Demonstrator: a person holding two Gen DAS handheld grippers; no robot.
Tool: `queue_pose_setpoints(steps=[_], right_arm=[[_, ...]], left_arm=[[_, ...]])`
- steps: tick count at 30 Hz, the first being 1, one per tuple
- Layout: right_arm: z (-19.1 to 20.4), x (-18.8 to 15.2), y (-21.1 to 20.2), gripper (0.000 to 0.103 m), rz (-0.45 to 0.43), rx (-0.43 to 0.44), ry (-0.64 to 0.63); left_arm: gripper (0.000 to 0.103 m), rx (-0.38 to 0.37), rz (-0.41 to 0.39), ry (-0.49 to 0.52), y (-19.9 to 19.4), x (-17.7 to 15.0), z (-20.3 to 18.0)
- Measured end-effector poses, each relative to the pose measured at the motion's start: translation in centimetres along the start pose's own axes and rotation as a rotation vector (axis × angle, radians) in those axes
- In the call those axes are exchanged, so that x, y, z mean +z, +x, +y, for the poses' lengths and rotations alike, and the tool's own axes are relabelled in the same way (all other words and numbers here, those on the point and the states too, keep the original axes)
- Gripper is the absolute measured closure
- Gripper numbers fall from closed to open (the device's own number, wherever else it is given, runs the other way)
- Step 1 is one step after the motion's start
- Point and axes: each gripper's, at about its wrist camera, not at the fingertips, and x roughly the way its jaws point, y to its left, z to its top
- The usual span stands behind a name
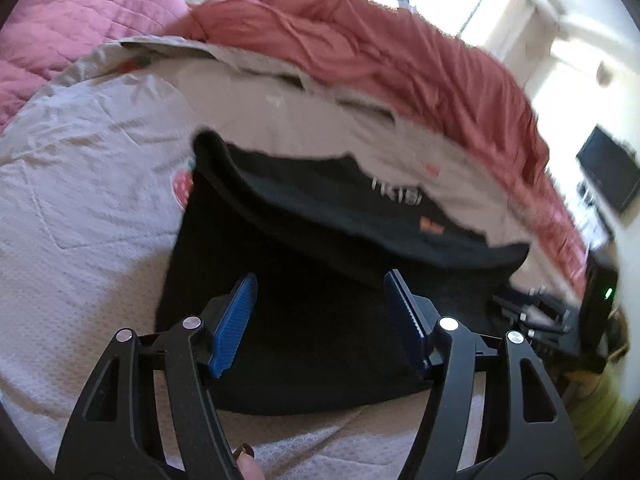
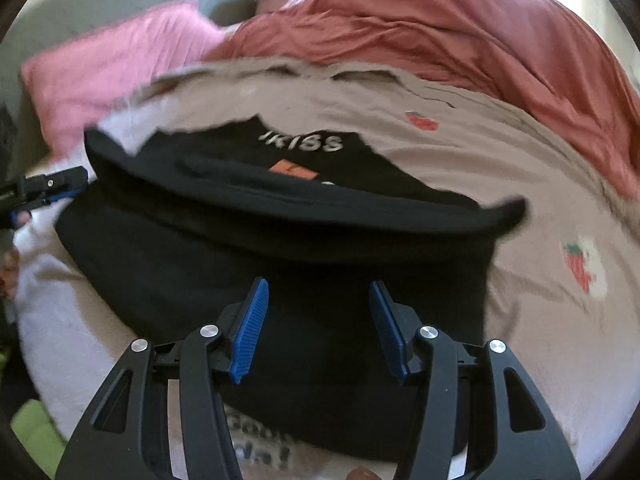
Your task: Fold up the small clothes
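A bed [image 1: 80, 208] with a pale strawberry-print sheet and a bunched red blanket [image 1: 400, 52] carries a black shirt [image 1: 312, 248], lying flat with one edge folded over. The left hand-held gripper [image 1: 320, 320] and right hand-held gripper [image 2: 316, 328] hover above it, both spread wide and holding nothing.

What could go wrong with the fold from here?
1. Both the left hand-held gripper and the right hand-held gripper are open above the black garment; a shallow pinch may catch only one layer.
2. The garment lies on the strawberry-print sheet, so a deep pinch could drag the sheet too.
3. The folded-over edge looks loose and could flop back.
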Motion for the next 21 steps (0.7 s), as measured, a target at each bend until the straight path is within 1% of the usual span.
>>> queue_pose_setpoints(steps=[2,4,5,8,11,13,15,16,17,21], right_arm=[[0.6,0.8,0.9,0.052,0.002,-0.010,-0.023],[0.7,1.9,1.6,0.052,-0.008,-0.020,-0.023],[0.7,2.4,1.9,0.052,-0.013,-0.027,-0.019],[0.6,3.8,2.4,0.052,-0.031,-0.034,-0.003],[-0.1,5.2,2.7,0.052,-0.053,-0.025,0.035],[-0.7,6.2,3.0,0.052,-0.063,-0.024,0.062],[-1.9,7.0,3.7,0.050,-0.066,-0.026,0.108],[-2.3,7.3,4.0,0.050,-0.059,-0.024,0.125],[-3.3,7.6,4.6,0.050,-0.044,-0.028,0.177],[-5.8,7.3,5.9,0.049,-0.007,-0.019,0.315]], left_arm=[[0.041,0.017,0.009,0.025,0.6,-0.1,-0.3],[0.037,0.019,0.004,0.041,0.9,-0.1,-0.5],[0.035,0.016,-0.006,0.055,1.0,0.0,-0.6],[0.034,0.015,-0.054,0.108,1.1,0.7,-1.0],[0.029,0.005,-0.104,0.136,1.2,1.7,-1.0],[0.024,-0.016,-0.130,0.105,0.9,2.2,-0.4],[0.019,-0.009,-0.151,0.081,0.6,2.4,0.3],[0.017,0.003,-0.166,0.068,0.3,2.5,0.7],[0.017,0.012,-0.183,0.050,-0.1,2.7,1.1],[0.015,0.016,-0.212,-0.017,-1.0,3.0,2.5]])
